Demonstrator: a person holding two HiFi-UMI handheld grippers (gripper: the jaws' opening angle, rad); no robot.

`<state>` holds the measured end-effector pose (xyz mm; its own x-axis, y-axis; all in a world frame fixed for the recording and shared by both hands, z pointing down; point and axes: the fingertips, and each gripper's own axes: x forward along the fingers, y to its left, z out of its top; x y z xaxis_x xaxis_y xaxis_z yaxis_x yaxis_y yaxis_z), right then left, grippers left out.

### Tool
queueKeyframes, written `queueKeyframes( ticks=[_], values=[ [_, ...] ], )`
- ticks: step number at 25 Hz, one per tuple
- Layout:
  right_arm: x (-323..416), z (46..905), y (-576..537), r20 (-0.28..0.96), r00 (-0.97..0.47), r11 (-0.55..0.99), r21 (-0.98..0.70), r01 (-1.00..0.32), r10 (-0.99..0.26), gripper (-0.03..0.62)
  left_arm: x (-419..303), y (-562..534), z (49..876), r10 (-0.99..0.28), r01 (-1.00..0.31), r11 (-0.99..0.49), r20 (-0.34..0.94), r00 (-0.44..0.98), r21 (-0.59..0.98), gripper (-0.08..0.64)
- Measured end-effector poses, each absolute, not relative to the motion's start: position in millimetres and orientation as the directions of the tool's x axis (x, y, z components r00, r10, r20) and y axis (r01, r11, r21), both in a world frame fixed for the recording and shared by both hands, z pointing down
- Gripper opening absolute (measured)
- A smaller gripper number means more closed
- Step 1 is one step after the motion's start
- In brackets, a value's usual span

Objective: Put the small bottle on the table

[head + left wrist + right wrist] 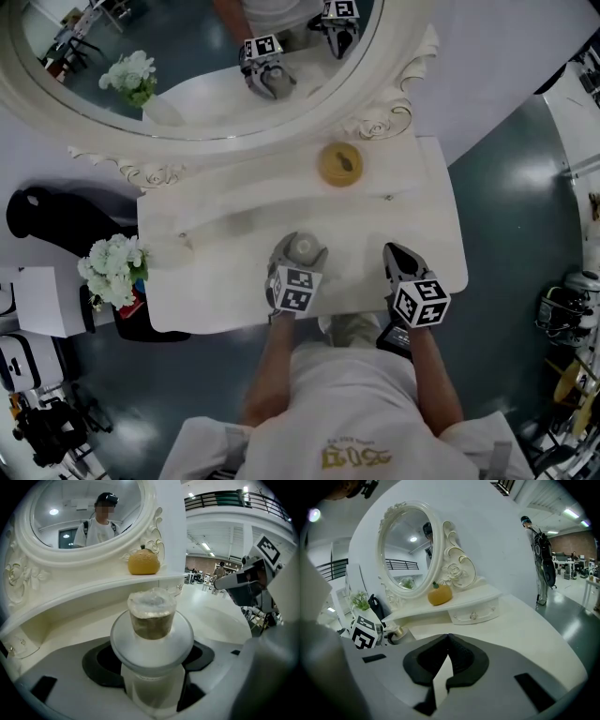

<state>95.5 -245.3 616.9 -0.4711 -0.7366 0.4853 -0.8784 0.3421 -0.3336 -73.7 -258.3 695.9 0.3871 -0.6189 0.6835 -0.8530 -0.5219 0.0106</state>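
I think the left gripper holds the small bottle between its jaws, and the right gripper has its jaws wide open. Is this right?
Not quite. The right gripper has its jaws closed together at the tips with nothing between them, as the right gripper view shows. The left gripper does hold the small bottle between its jaws.

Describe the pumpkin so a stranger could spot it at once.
Find the white dressing table with the oval mirror. On the raised shelf under the mirror, right of centre, sits the pumpkin. It is the only orange thing there; the bottle in the left tongs is pale glass.
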Motion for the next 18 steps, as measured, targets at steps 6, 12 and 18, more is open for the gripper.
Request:
queueKeyframes(
  ticks=[6, 12, 18],
  values=[
    [100, 611, -243, 0.477, -0.46, 0.339, -0.32, -0.885, -0.749, 0.012, -75, -257, 697, -0.621, -0.864, -0.503, 0.684, 0.384, 0.028, 0.356],
    [93, 602, -239, 0.464, -0.465, 0.353, -0.31, -0.883, -0.754, 0.012, -77, -254, 686, -0.628, -0.873, -0.484, 0.671, 0.395, 0.061, 0.357],
    [83, 589, -234, 0.436, -0.474, 0.375, -0.296, -0.878, -0.765, 0.012, -83, -250, 676, -0.644, -0.89, -0.438, 0.648, 0.406, 0.122, 0.38]
  ],
)
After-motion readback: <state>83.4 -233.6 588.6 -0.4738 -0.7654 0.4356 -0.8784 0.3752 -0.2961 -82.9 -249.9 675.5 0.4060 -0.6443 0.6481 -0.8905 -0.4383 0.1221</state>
